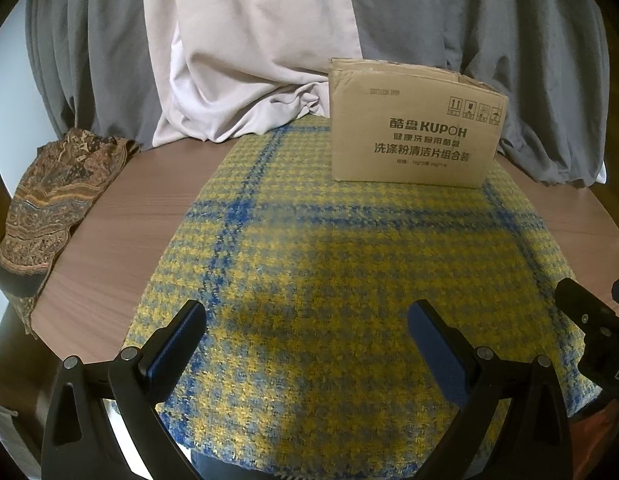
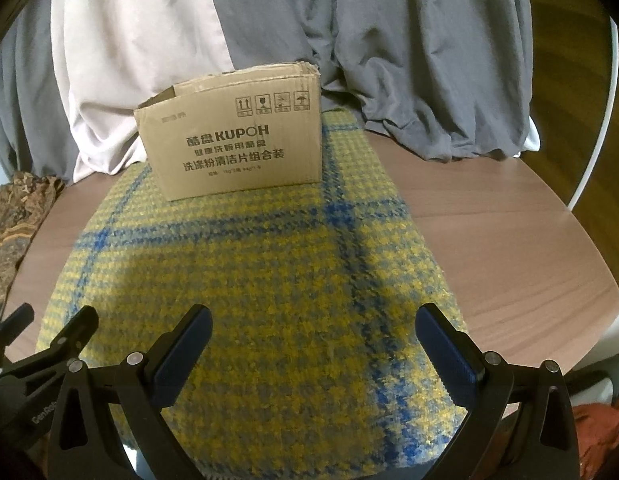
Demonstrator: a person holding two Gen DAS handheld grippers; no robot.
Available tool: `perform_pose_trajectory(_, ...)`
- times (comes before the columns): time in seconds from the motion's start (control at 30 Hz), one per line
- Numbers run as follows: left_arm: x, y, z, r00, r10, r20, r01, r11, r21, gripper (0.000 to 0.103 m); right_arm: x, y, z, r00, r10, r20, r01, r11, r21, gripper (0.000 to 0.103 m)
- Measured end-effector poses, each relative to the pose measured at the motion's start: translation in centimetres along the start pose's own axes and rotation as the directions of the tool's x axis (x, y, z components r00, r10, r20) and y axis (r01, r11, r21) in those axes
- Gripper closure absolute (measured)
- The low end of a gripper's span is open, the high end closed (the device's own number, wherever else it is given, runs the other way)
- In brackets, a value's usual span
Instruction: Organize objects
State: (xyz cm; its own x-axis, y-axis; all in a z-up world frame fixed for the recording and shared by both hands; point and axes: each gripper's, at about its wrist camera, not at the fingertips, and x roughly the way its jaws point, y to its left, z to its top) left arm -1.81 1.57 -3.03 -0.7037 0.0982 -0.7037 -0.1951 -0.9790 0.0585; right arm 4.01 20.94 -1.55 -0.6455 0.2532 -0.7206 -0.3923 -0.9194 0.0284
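A yellow and blue plaid cloth (image 1: 329,260) lies spread flat on the round wooden table (image 1: 141,208); it also shows in the right wrist view (image 2: 269,280). A cardboard box (image 1: 413,128) printed KUPOH stands on the cloth's far part, also in the right wrist view (image 2: 237,136). A brown patterned scarf (image 1: 53,200) lies at the table's left edge. My left gripper (image 1: 307,320) is open and empty above the cloth's near part. My right gripper (image 2: 313,324) is open and empty beside it; its body shows in the left wrist view (image 1: 589,320).
Grey fabric (image 1: 529,60) and pale pink fabric (image 1: 249,60) hang or pile behind the table's far edge. The scarf shows at the left in the right wrist view (image 2: 17,216). A white curved rail (image 2: 597,120) stands at the right. Something orange (image 2: 601,432) lies below the table's near right edge.
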Motion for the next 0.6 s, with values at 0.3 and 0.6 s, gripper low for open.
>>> perform_pose_trajectory(0.3,-0.35,0.03,0.10,1.000,-0.005,0.010,0.005,1.000,0.007,0.000,-0.02,0.06,0.01,1.000,0.015,0.005,-0.015,1.000,-0.005,0.001)
perform_pose_trajectory(0.6,-0.45,-0.12,0.16,1.000,-0.008,0.001,0.008,1.000,0.012,0.000,-0.31,0.14,-0.09,1.000,0.013,0.013,-0.013,1.000,-0.006,0.001)
